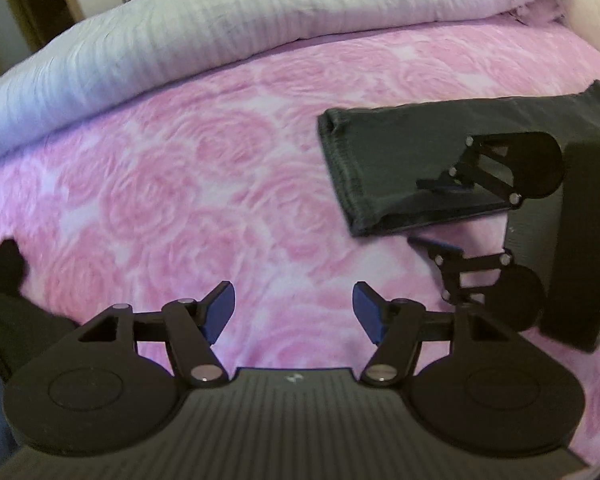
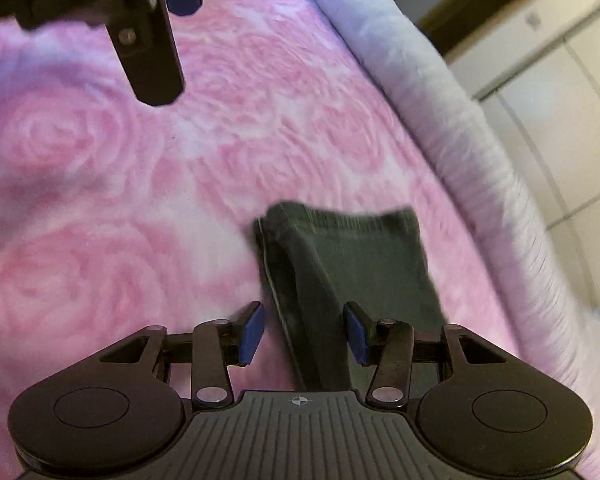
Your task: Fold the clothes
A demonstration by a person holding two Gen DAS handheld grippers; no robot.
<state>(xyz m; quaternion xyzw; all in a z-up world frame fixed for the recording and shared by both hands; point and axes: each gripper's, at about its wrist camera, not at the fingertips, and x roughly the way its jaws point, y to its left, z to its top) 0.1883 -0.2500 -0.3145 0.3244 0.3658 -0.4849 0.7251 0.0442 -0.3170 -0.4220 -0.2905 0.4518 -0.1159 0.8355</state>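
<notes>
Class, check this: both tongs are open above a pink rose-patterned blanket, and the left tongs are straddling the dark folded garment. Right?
Not quite. The right tongs straddle the dark folded garment, as the right wrist view shows; the left tongs hang open over bare pink blanket.

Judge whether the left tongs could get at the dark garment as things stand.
Probably yes: the left tongs are open over bare pink blanket, though the right tongs already straddle the dark garment.

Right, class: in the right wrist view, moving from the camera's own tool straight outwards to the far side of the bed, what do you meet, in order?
Right tool, open → dark folded garment, starting between the tool's fingers → pink rose-patterned blanket → pale rolled quilt along the bed's far edge → cupboard doors beyond.
</notes>
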